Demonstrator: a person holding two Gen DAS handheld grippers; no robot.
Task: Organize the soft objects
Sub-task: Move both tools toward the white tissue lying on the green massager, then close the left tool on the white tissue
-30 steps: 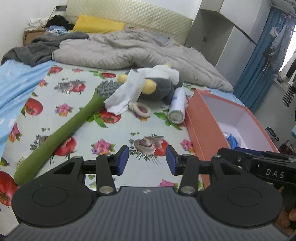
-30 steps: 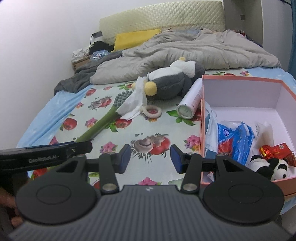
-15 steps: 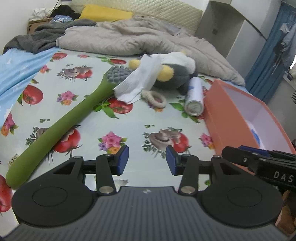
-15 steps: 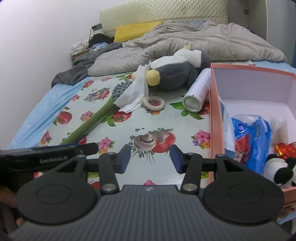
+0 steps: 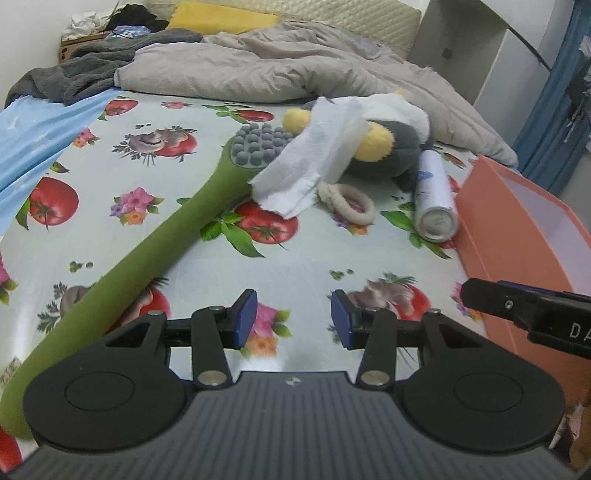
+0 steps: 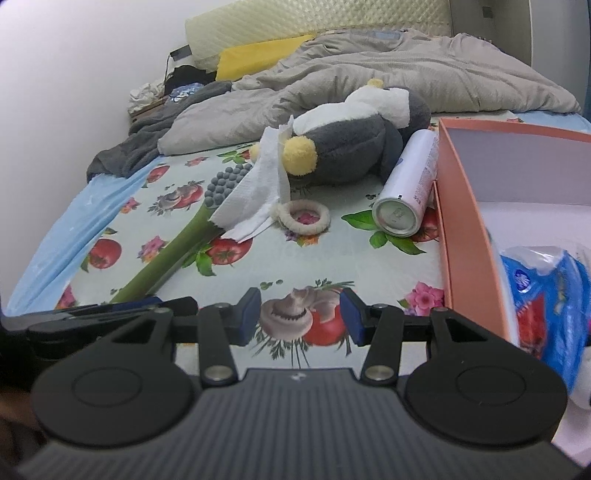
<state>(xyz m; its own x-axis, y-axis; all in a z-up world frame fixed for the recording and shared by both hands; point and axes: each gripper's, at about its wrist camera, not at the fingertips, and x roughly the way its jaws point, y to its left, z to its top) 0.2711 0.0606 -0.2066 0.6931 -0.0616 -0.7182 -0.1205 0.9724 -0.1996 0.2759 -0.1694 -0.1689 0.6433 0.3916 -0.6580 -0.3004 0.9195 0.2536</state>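
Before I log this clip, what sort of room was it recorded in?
Most likely a bedroom: the work surface is a bed, with a rumpled grey duvet, a yellow pillow against a quilted headboard, and a plush penguin lying on the fruit-print sheet.

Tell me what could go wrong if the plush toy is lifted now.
The tissue is draped over the plush toy and the green brush, so lifting the toy may drag it along. The spray can lies against the toy and the box; it could roll once the toy moves.
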